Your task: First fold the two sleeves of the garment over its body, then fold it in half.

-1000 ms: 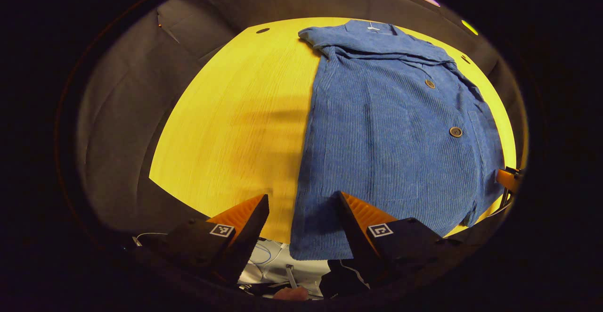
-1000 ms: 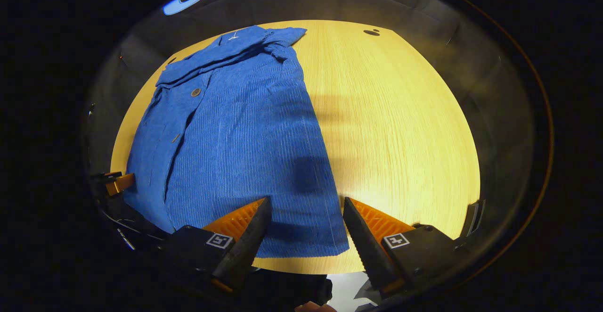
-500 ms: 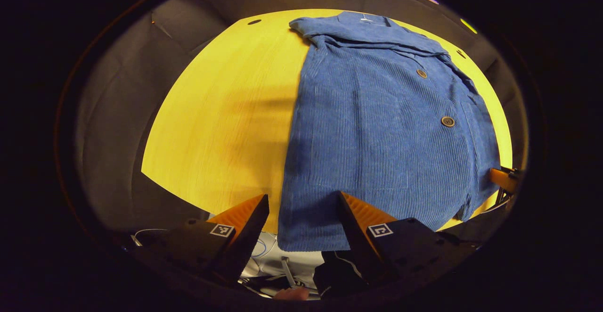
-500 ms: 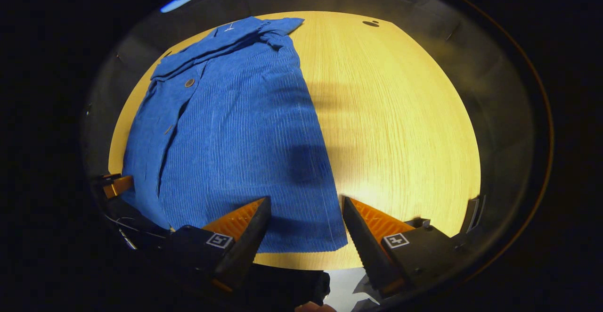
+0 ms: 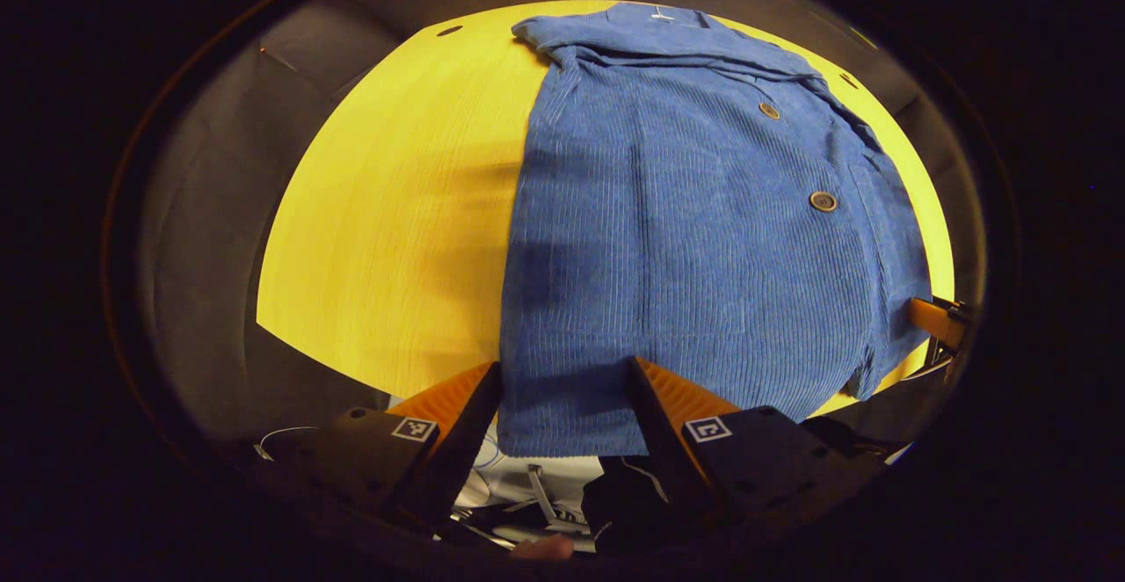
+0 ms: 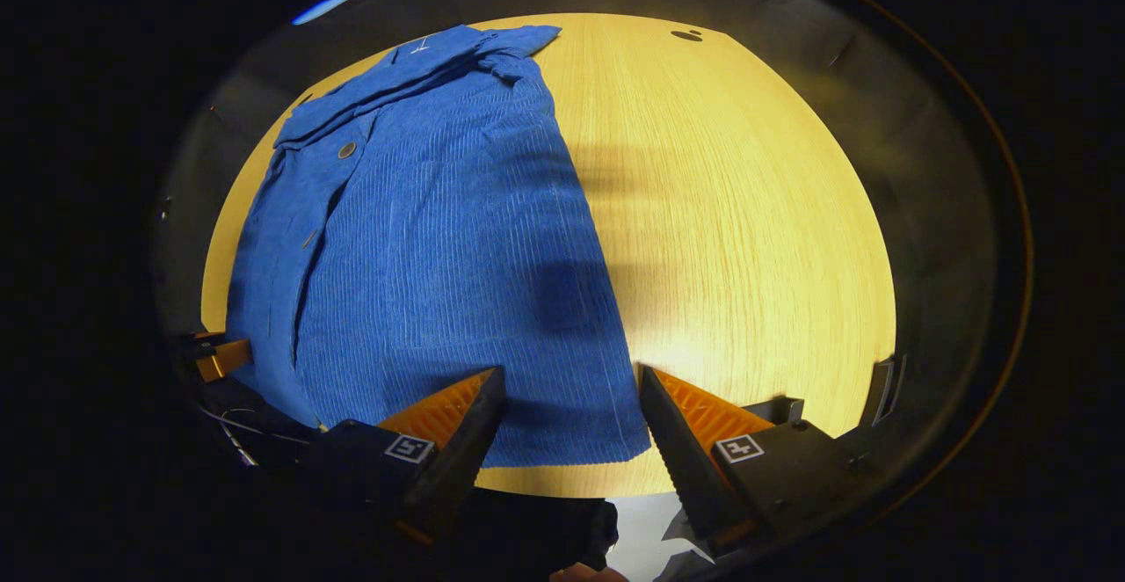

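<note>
Both views have crept closer over the last second: the round pale wooden counter (image 5: 378,239) fills more of each, and the blue corduroy buttoned garment (image 5: 694,239) lying flat on it, hem overhanging the near edge, now sits between the spread fingers. Left gripper (image 5: 562,406) and right gripper (image 6: 571,415) gape, holding nothing.

Garment (image 5: 694,213) on table (image 5: 395,230), seemingly flat
</note>
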Demonstrator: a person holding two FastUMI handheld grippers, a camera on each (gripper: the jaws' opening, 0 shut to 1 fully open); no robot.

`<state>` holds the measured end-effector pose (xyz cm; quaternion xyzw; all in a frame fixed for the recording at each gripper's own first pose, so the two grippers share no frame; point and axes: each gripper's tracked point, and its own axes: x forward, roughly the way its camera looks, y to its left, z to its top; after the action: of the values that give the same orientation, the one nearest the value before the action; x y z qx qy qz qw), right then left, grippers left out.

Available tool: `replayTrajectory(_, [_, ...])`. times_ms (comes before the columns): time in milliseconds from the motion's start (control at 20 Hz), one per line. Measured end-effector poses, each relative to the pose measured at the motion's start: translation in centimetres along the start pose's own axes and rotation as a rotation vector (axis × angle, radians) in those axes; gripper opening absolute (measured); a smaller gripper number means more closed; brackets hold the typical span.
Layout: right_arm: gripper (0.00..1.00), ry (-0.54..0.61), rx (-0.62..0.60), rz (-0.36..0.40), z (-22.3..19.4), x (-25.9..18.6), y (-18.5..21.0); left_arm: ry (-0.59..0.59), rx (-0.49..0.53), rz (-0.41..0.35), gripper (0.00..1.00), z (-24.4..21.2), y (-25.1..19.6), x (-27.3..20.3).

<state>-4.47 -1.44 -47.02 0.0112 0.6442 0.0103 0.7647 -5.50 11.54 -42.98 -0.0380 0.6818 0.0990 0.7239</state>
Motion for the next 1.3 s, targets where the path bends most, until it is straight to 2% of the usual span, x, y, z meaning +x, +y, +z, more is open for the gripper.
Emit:
replayTrajectory(450, [1.0, 0.043, -0.011, -0.006, 0.1, 0.2, 0.2, 0.066, 0.0, -0.031, 0.85, 0.1, -0.1, 0.1])
replayTrajectory(700, [0.99, 0.046, 0.0, -0.013, 0.1, 0.2, 0.3, 0.032, 0.019, -0.046, 0.84, 0.1, -0.3, 0.2])
replayTrajectory(800, [0.99, 0.045, 0.0, -0.012, 0.0, 0.2, 0.5, 0.034, 0.002, -0.083, 0.83, 0.1, -0.9, 0.2])
replayTrajectory(850, [0.97, 0.043, 0.001, -0.011, 0.0, 0.3, 0.6, 0.042, -0.013, -0.099, 0.7, 0.0, -1.1, 0.3])
replayTrajectory(900, [0.97, 0.043, 0.006, -0.012, 0.0, 0.3, 0.8, 0.052, -0.026, -0.101, 0.75, 0.1, -1.0, 0.3])
replayTrajectory(950, [0.78, 0.041, 0.007, -0.011, -0.1, 0.2, 1.0, 0.058, -0.034, -0.109, 0.63, 0.0, -1.2, 0.1])
replayTrajectory(1100, [0.67, 0.039, 0.005, 0.003, -0.1, 0.3, 1.9, 0.043, -0.002, -0.109, 0.55, 0.4, -1.7, 0.1])
replayTrajectory(1150, [0.49, 0.035, -0.002, 0.021, 0.0, 0.3, 2.5, 0.039, 0.022, -0.11, 0.39, 0.4, -2.1, 0.3])
replayTrajectory(1200, [0.53, 0.033, 0.01, 0.028, -0.1, 0.4, 3.1, 0.03, 0.048, -0.098, 0.23, 0.5, -2.2, 0.2])
replayTrajectory(1250, [0.14, 0.023, 0.011, 0.019, 0.0, 0.3, 3.2, 0.03, 0.078, -0.087, 0.08, 0.5, -2.2, 0.3])
replayTrajectory(1300, [0.14, 0.035, -0.008, 0.021, 0.0, 0.3, 3.4, 0.033, 0.094, -0.076, 0.07, 0.3, -2.2, 0.7])
